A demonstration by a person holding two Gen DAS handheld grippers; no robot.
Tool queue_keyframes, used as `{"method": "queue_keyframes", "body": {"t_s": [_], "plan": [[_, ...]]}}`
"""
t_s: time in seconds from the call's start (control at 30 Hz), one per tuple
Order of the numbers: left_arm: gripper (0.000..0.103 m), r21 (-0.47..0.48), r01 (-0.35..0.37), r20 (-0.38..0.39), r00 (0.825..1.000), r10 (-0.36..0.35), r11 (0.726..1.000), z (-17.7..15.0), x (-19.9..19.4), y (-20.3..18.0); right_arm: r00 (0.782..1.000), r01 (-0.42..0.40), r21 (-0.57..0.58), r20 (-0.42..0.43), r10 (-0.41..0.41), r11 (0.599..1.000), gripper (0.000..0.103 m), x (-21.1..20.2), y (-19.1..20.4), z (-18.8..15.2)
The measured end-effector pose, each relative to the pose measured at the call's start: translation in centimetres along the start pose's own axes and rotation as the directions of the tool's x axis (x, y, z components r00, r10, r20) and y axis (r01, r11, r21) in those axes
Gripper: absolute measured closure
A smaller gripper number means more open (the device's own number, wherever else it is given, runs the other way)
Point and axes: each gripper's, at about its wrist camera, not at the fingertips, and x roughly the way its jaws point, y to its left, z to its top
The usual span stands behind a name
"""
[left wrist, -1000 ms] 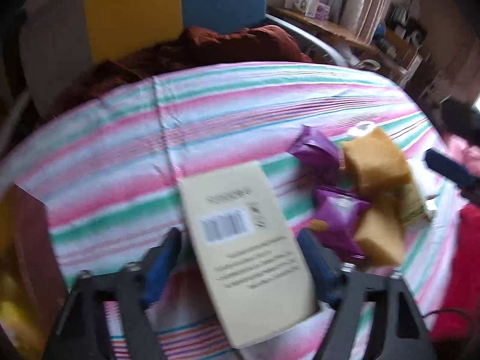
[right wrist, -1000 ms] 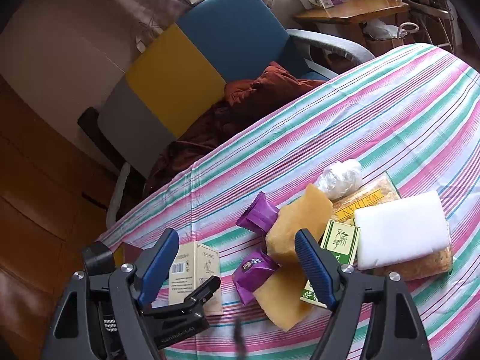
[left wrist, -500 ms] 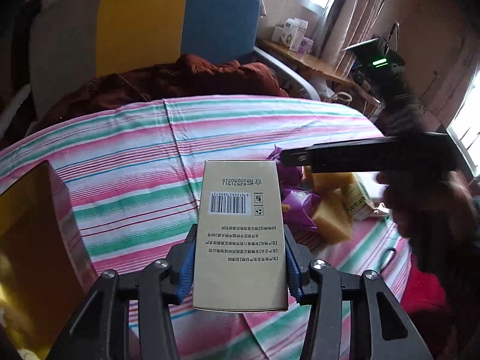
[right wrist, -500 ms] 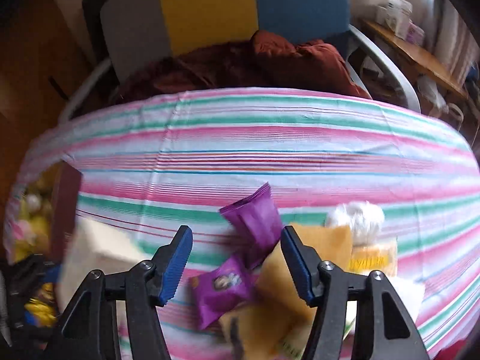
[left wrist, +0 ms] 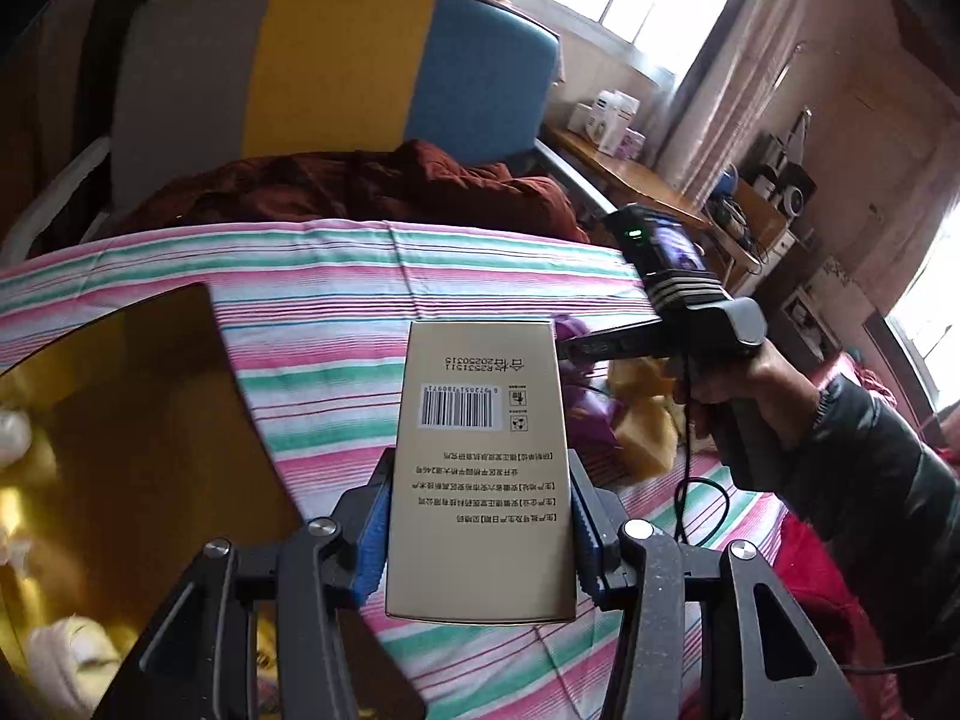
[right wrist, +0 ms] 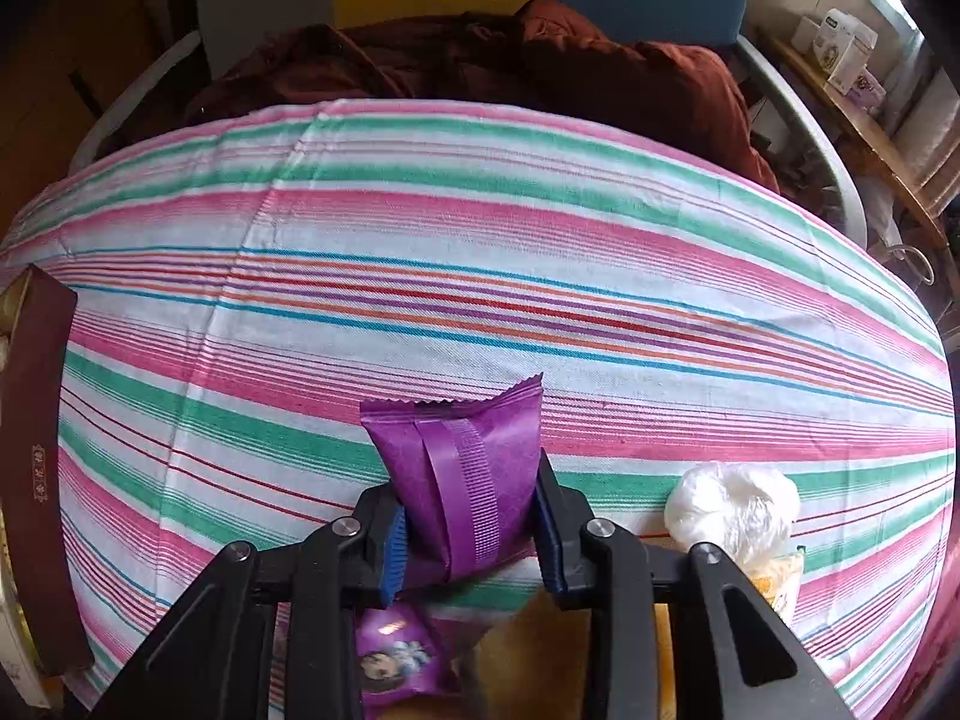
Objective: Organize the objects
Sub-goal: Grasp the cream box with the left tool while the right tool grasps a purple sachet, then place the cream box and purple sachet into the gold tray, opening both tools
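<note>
Our left tool [left wrist: 477, 531] grips the stiff beige carton [left wrist: 480, 468] by its long sides, held above the tabletop's [right wrist: 480, 276] near-left edge. Our right tool [right wrist: 471, 534] has just closed on the soft, crinkly purple snack packet [right wrist: 462, 468], pinched mid-body near the tabletop's near edge.

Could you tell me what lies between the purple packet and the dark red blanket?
Only bare striped tablecloth separates the purple packet from the dark red blanket, in the right wrist view.
</note>
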Motion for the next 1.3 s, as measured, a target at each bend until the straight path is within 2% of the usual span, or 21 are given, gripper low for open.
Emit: {"method": "queue_keyframes", "body": {"t_s": [0.13, 0.33, 0.5, 0.63, 0.77, 0.87, 0.93, 1.0, 1.07, 1.17, 1.23, 1.3], "plan": [[0.052, -0.031, -0.028, 0.019, 0.999, 0.028, 0.999, -0.6, -1.4, 1.3, 0.991, -0.081, 0.035, 0.112, 0.076, 0.996, 0.069, -3.7, 0.3, -0.3], [0.052, -0.097, -0.091, 0.054, 0.994, 0.097, 0.991, -2.0, -4.2, 4.4, 0.957, -0.218, -0.039, 0.185, 0.221, 0.975, 0.069, -8.0, 5.8, -1.8], [0.052, -0.165, -0.167, 0.084, 0.979, 0.183, 0.972, -3.0, -6.7, 8.2, 0.92, -0.329, -0.128, 0.18, 0.348, 0.935, 0.069, -9.9, 13.7, -3.4], [0.052, -0.238, -0.234, 0.109, 0.958, 0.265, 0.943, -4.0, -8.6, 11.9, 0.887, -0.41, -0.184, 0.148, 0.438, 0.893, 0.069, -10.5, 18.7, -4.6], [0.052, -0.304, -0.294, 0.115, 0.933, 0.342, 0.906, -4.8, -10.1, 15.6, 0.869, -0.452, -0.23, 0.106, 0.484, 0.862, 0.069, -10.4, 24.3, -5.2], [0.047, -0.331, -0.333, 0.107, 0.916, 0.386, 0.883, -5.0, -11.0, 17.6, 0.866, -0.462, -0.23, 0.092, 0.492, 0.856, 0.064, -10.1, 28.0, -5.2], [0.034, -0.348, -0.34, 0.116, 0.909, 0.401, 0.874, -5.4, -11.9, 18.5, 0.856, -0.484, -0.219, 0.081, 0.51, 0.847, 0.055, -10.1, 29.7, -5.6], [0.027, -0.364, -0.352, 0.136, 0.896, 0.423, 0.863, -6.0, -13.0, 19.0, 0.853, -0.492, -0.216, 0.075, 0.517, 0.843, 0.052, -9.8, 30.9, -5.7], [0.027, -0.365, -0.368, 0.144, 0.885, 0.442, 0.856, -6.5, -13.8, 19.1, 0.851, -0.497, -0.219, 0.068, 0.521, 0.84, 0.052, -9.8, 31.9, -6.3], [0.019, -0.355, -0.419, 0.138, 0.86, 0.49, 0.836, -7.5, -14.3, 18.8, 0.867, -0.466, -0.234, 0.072, 0.493, 0.853, 0.05, -9.9, 32.7, -7.4], [0.013, -0.363, -0.452, 0.133, 0.84, 0.526, 0.815, -8.3, -14.7, 18.7, 0.884, -0.428, -0.242, 0.088, 0.459, 0.871, 0.041, -10.2, 32.6, -8.3], [0.011, -0.371, -0.478, 0.126, 0.824, 0.553, 0.796, -8.9, -14.9, 18.5, 0.897, -0.388, -0.253, 0.119, 0.426, 0.886, 0.037, -10.5, 32.9, -9.2]]}}
